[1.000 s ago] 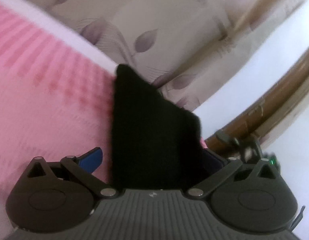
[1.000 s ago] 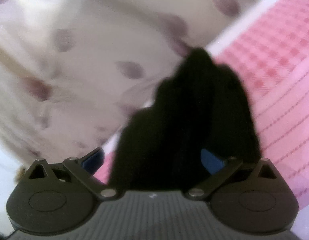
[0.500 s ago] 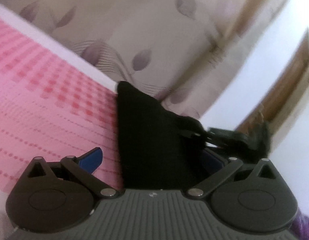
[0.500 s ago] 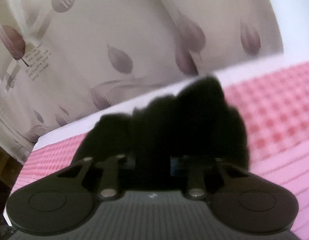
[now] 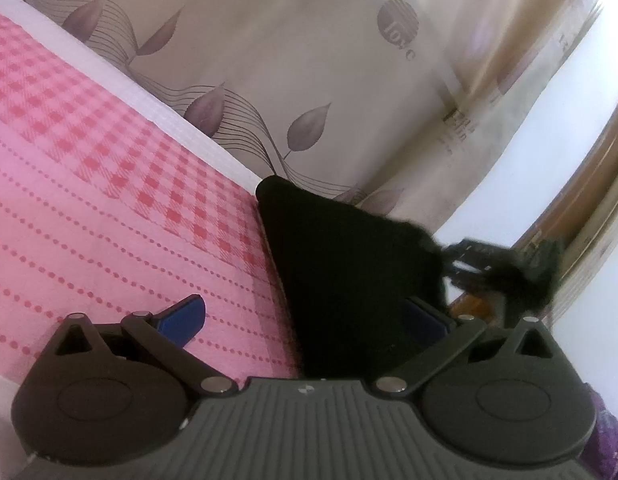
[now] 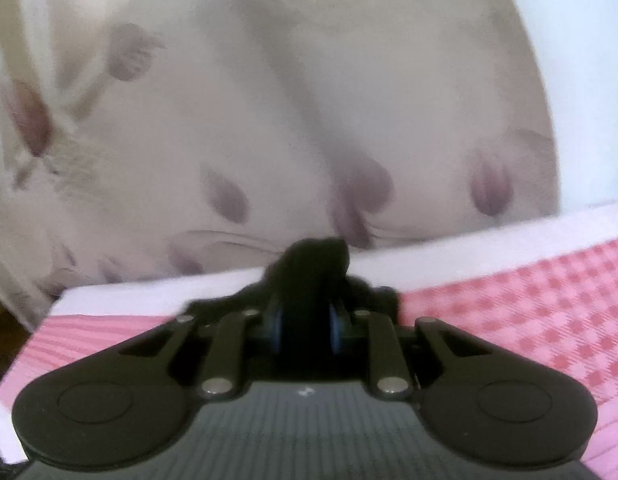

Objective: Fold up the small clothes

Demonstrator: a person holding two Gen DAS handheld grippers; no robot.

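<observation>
Black cloth (image 5: 349, 280) is hanging just above the pink checked sheet (image 5: 109, 208), the right gripper (image 6: 307, 328) clenching one bunched corner while the left gripper (image 5: 305, 320) is standing spread wide, gripping nothing. Held by that single pinch, it is likely sagging and may land creased on the sheet.

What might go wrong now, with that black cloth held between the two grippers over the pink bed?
1. The left gripper stands open with the black cloth lying loose between its fingers, so only the right gripper is clamped on it; a pull could drag the cloth away unevenly.
2. The right gripper pinches a bunched clump, so a fold may come out wrinkled.
3. The cloth sits near the edge of the pink checked sheet and might slide off.
</observation>
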